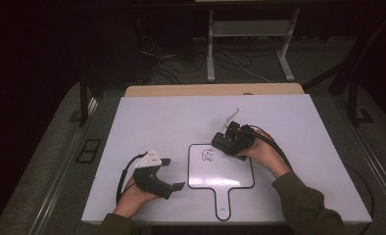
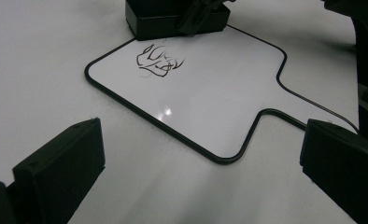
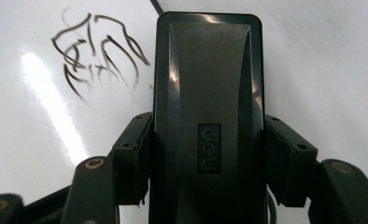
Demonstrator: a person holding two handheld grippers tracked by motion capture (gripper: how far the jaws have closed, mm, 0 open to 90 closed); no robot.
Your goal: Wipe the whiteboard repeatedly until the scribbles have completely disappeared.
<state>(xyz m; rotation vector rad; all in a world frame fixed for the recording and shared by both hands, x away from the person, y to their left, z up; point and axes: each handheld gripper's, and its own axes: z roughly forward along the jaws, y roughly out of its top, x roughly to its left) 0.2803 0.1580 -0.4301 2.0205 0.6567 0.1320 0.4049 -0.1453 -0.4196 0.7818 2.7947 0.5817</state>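
Eraser (image 3: 208,121): black, clamped in right claw (image 1: 229,142), at far edge of small whiteboard (image 1: 221,175), probably touching it.
Scribble (image 2: 159,61): just left of eraser.
Left claw (image 1: 174,174): wide apart, holding nothing, on desk (image 1: 156,117).

High view: fixed above person's side, faces forward and down, far. Left gripper view: low over table, looks across whiteboard (image 2: 210,93). Right gripper view: very close behind eraser (image 3: 208,107). All three share scribble (image 1: 208,155).
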